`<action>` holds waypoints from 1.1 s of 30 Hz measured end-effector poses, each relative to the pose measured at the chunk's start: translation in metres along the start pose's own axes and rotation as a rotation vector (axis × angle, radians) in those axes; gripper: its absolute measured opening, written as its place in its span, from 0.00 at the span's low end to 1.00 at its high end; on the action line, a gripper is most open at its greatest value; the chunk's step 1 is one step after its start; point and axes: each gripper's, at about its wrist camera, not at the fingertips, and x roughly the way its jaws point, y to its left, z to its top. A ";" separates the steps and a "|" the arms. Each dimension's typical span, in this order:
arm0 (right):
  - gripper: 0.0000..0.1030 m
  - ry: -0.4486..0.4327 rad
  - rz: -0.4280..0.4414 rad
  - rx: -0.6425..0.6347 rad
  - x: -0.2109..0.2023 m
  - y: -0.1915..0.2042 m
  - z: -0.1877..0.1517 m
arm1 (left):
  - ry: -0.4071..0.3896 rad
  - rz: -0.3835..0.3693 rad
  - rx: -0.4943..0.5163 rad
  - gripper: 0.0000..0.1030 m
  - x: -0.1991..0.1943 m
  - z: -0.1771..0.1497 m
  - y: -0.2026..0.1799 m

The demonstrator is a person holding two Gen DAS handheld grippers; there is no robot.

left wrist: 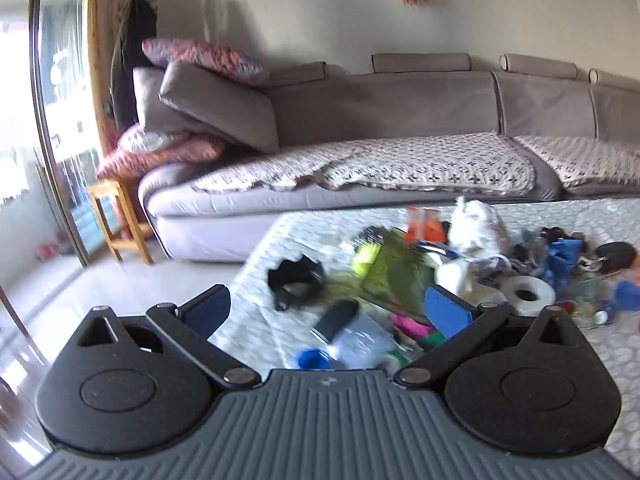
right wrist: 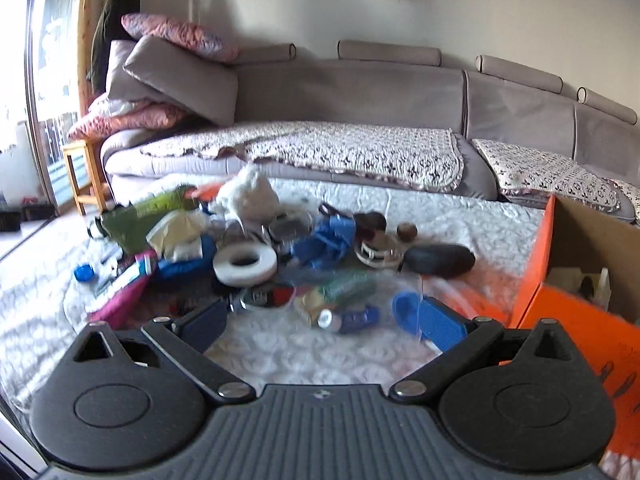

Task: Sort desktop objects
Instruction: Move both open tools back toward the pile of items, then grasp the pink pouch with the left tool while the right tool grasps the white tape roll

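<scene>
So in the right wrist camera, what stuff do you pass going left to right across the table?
Small blue cap → white tape roll → blue cloth bundle → dark oval case → orange cardboard box.

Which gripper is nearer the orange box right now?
Right. The right gripper is open, with the orange box just beside its right finger. The left gripper, also open, faces the clutter; no box shows in its view.

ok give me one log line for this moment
left gripper: open, empty, over clutter | right gripper: open, empty | tape roll: on table | orange box: at right, open | sorting: nothing held
</scene>
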 end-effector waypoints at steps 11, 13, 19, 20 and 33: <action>1.00 -0.061 -0.034 0.006 0.024 -0.018 -0.010 | 0.011 -0.034 -0.095 1.00 0.016 0.000 -0.018; 1.00 -0.066 -0.059 0.038 0.025 -0.029 -0.012 | 0.020 -0.032 -0.073 1.00 0.024 0.000 -0.018; 0.82 -0.062 -0.131 0.105 0.015 -0.057 -0.016 | 0.049 -0.018 -0.077 1.00 0.016 -0.011 -0.012; 0.77 -0.061 -0.137 0.118 0.014 -0.060 -0.015 | 0.057 -0.018 -0.084 1.00 0.016 -0.011 -0.011; 0.91 -0.021 -0.131 0.242 0.024 -0.077 -0.025 | 0.140 -0.106 -0.109 1.00 -0.001 -0.043 -0.012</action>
